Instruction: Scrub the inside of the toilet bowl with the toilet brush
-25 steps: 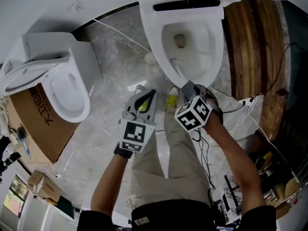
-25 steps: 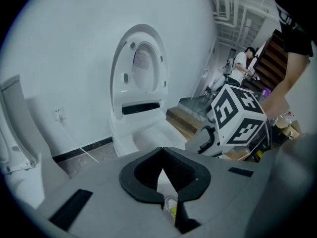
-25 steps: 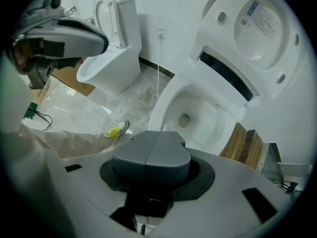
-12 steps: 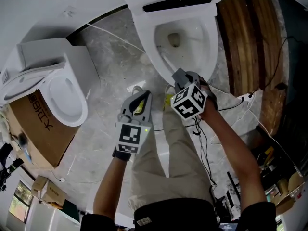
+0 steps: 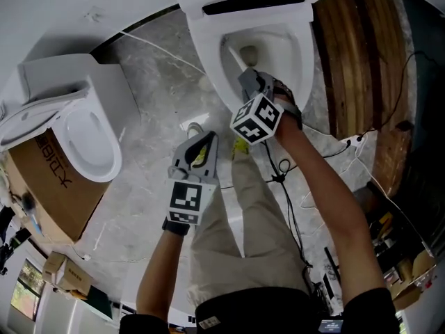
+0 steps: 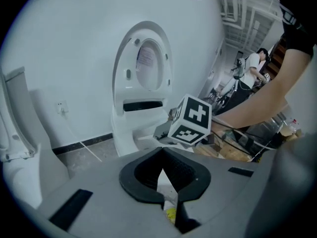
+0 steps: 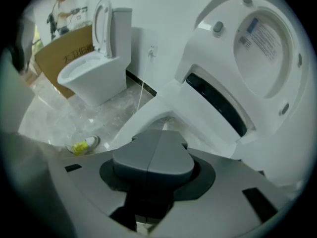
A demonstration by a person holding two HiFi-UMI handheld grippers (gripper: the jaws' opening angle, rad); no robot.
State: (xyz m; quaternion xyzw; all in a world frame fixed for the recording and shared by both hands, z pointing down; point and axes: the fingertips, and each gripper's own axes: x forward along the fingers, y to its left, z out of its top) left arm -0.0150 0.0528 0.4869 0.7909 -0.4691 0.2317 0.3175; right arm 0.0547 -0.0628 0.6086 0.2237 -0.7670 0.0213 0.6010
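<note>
The right gripper (image 5: pixel 247 75), jaws shut on the toilet brush (image 5: pixel 232 51), has been carried forward over the toilet bowl (image 5: pixel 295 47). The brush is now angled inside, so scrubbing is judged under way. The left gripper (image 5: pixel 207 139) is held back, jaws closed on nothing.

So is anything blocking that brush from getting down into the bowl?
Nothing visible does. The lid stands raised, so the toilet bowl is open on top. The toilet brush runs from the right gripper, shut on its handle, over the rim and inside.
</note>
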